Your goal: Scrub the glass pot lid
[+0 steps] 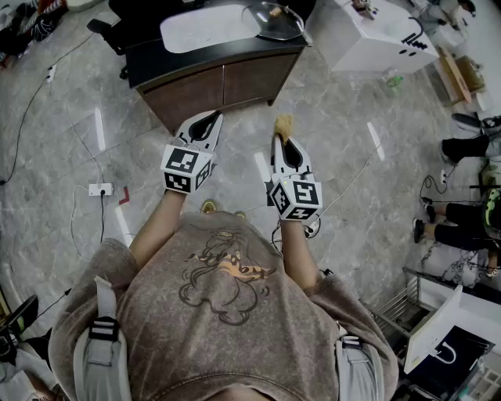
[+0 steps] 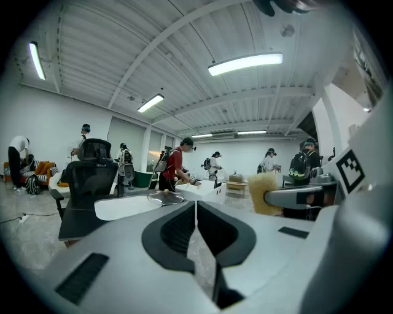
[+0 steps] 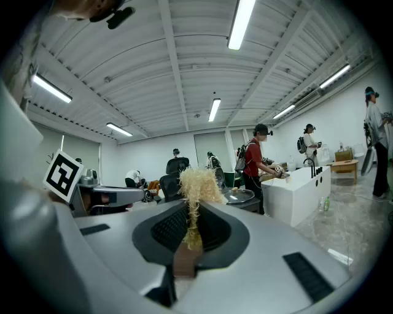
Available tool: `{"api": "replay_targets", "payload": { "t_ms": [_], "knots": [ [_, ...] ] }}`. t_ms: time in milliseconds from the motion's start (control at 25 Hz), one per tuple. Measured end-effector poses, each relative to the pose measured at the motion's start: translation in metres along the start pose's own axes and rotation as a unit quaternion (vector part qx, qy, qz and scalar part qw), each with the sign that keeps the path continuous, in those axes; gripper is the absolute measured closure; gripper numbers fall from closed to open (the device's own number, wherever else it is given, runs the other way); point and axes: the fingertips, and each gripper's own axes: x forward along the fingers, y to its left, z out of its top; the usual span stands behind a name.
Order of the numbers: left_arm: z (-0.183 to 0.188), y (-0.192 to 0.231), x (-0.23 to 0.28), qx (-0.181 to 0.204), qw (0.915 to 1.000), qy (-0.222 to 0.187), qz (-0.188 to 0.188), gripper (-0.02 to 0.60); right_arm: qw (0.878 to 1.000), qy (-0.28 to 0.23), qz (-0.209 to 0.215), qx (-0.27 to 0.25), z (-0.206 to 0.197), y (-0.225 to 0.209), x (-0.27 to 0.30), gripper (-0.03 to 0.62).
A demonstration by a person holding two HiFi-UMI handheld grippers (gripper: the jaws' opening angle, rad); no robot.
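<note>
Over a grey marble floor (image 1: 337,141) we face one dark counter (image 1: 211,66) bearing the single glass pot lid (image 1: 272,19), well ahead of our two grippers. The left gripper (image 1: 213,119) is pressed together, empty; the right gripper (image 1: 279,139) pinches one yellow scrub brush (image 1: 283,123).

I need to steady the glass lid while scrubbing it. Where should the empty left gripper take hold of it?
Probably the knob at the middle of the lid, coming down from above. The lid seems to lie flat on the counter, dome up, so its rim offers little to pinch, while the knob stands proud.
</note>
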Motion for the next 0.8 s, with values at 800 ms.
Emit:
{"api": "replay_targets", "payload": {
  "t_ms": [800],
  "knots": [
    [-0.011,0.036,-0.001,0.001,0.9994,0.017,-0.029,0.557,0.999,-0.003,-0.03,0.021,-0.015,0.019,0.013,0.554]
  ]
}}
